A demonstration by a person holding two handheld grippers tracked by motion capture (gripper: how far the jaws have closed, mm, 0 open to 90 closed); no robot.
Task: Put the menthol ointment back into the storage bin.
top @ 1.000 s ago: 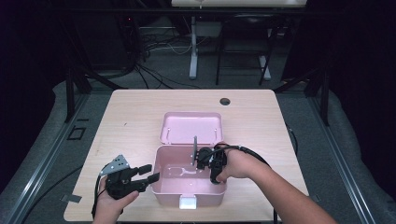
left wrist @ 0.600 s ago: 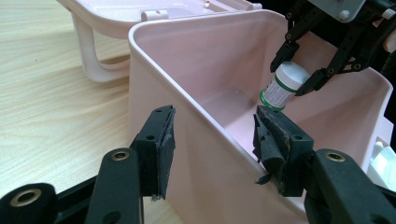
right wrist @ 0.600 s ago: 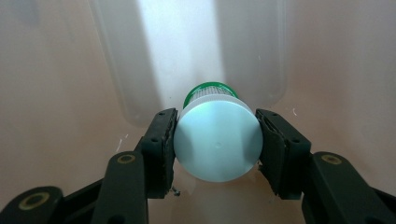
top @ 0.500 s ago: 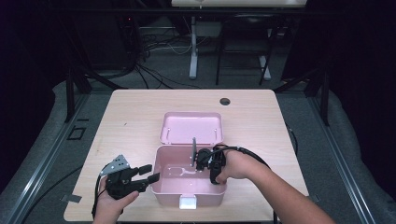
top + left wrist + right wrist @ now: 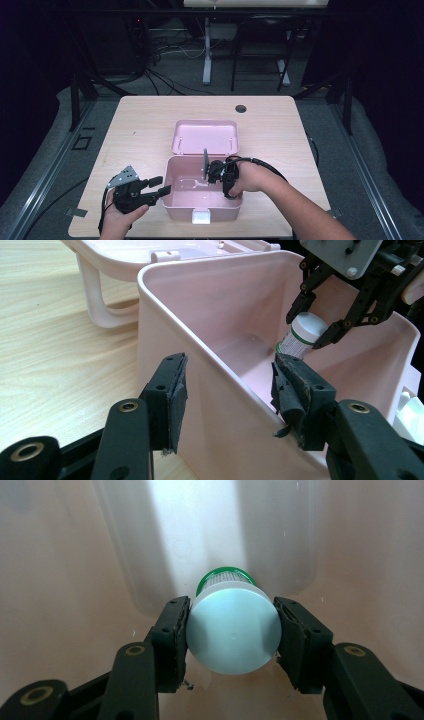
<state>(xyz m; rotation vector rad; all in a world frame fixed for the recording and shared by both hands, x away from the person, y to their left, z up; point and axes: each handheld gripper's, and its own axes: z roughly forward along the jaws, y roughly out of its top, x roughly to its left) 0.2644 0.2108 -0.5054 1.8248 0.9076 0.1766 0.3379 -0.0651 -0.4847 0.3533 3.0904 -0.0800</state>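
An open pink box (image 5: 186, 210) stands near the table's front edge, with its lid (image 5: 205, 136) lying flat behind it. My right gripper (image 5: 214, 172) reaches down inside the box. It is shut on a small white-capped bottle (image 5: 232, 632) with a green band, its pads (image 5: 172, 635) pressing the cap from both sides. From the left gripper view, the bottle (image 5: 305, 335) hangs tilted just above the box floor. My left gripper (image 5: 230, 395) is open and straddles the box's left wall (image 5: 210, 405), one jaw outside and one inside. In the high view the left gripper (image 5: 162, 185) sits at the box's left side.
A white latch (image 5: 201, 216) sticks out from the box's front wall. The lid's handle (image 5: 97, 295) rests on the wood beside the box. A dark round hole (image 5: 241, 108) marks the table's far right. Bare wood lies left and right of the box.
The right gripper with the bottle has shifted slightly leftward inside the box. The left gripper has stayed at the box's left wall.
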